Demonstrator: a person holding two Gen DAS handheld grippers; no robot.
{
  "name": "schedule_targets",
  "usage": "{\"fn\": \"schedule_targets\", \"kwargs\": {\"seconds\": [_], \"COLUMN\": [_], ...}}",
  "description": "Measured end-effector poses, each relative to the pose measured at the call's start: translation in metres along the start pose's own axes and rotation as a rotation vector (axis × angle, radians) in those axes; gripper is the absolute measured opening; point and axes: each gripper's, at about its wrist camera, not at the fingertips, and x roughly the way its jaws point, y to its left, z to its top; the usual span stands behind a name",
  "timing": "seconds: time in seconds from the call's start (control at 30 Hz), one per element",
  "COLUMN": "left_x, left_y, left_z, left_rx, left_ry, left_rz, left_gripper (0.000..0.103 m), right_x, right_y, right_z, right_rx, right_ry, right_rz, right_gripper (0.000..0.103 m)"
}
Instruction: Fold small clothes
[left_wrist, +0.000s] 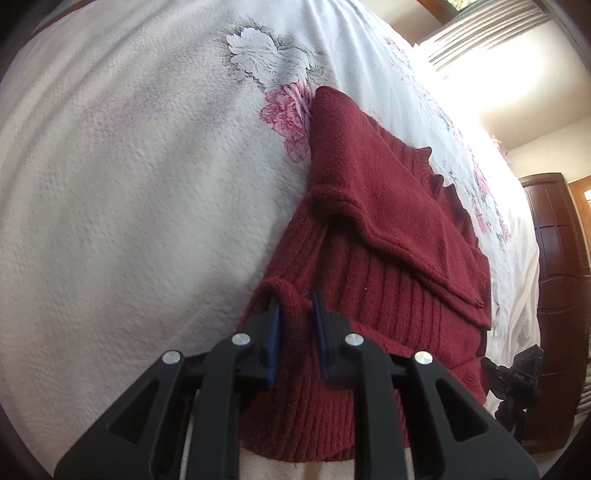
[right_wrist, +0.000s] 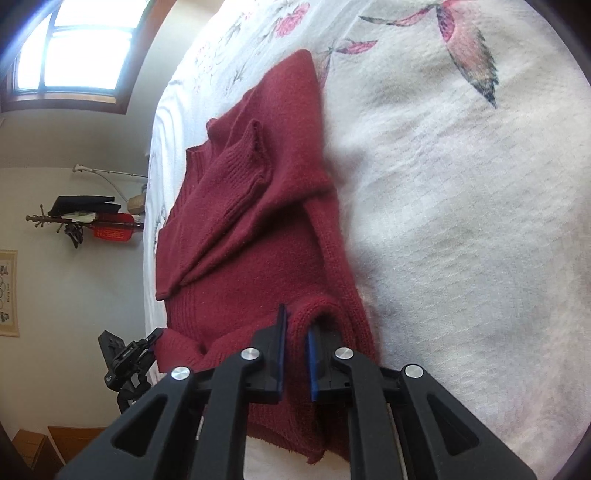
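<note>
You are gripping the dark red knit sweater (left_wrist: 373, 221) at its ribbed bottom hem, one corner in each tool. The left gripper (left_wrist: 295, 314) is pinching a bunched fold of hem between its blue pads (left_wrist: 274, 332), and the right gripper (right_wrist: 297, 332) is clamping the other corner in the same way, jaws narrow around the knit. The sweater is lying on the white floral bedspread (left_wrist: 129, 184), both sleeves already folded across the chest and the collar at the far end, close to the edge of the bed.

Judging from this, you are starting the bottom-to-collar fold. Be lifting both corners together and level, so the hem is travelling as a straight line. Be keeping the lift low, since the sleeves are lying loose and could slide off. Aim to be laying the hem just short of the collar, and be releasing both sides at once.
</note>
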Motion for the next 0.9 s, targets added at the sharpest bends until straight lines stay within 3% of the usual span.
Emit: {"fn": "schedule_targets", "kwargs": {"seconds": [0.03, 0.1, 0.13, 0.17, 0.3, 0.47, 0.73, 0.8, 0.9], "left_x": [-0.008, -0.022, -0.029, -0.034, -0.049, -0.043, -0.011, -0.006, -0.001], "left_y": [0.002, 0.006, 0.008, 0.010, 0.014, 0.007, -0.004, -0.006, -0.008], "left_z": [0.000, -0.003, -0.005, -0.008, -0.024, -0.053, -0.068, -0.065, -0.062], "left_rx": [-0.008, -0.017, -0.016, -0.012, 0.005, 0.040, 0.065, 0.053, 0.031], "left_ry": [-0.013, -0.024, -0.023, -0.019, 0.007, 0.063, 0.098, 0.094, 0.100], "left_rz": [-0.015, -0.026, -0.031, -0.031, -0.033, -0.043, 0.013, 0.017, -0.005], "left_gripper": [0.040, 0.049, 0.049, 0.049, 0.050, 0.052, 0.054, 0.050, 0.026], "right_x": [-0.006, -0.021, -0.030, -0.040, -0.065, -0.056, -0.017, -0.014, -0.012], "right_y": [0.000, 0.002, 0.005, 0.008, 0.018, 0.032, 0.020, 0.018, 0.015], "right_z": [-0.001, -0.003, -0.003, -0.003, -0.017, -0.052, -0.069, -0.066, -0.063], "right_rx": [-0.003, -0.015, -0.030, -0.045, -0.087, -0.163, -0.124, -0.116, -0.118], "right_ry": [-0.009, -0.048, -0.082, -0.118, -0.155, -0.070, 0.032, 0.037, 0.036], "right_rz": [-0.001, -0.028, -0.064, -0.099, -0.089, -0.128, -0.140, -0.127, -0.124], "right_gripper": [0.014, 0.027, 0.046, 0.051, 0.051, 0.054, 0.052, 0.043, 0.012]}}
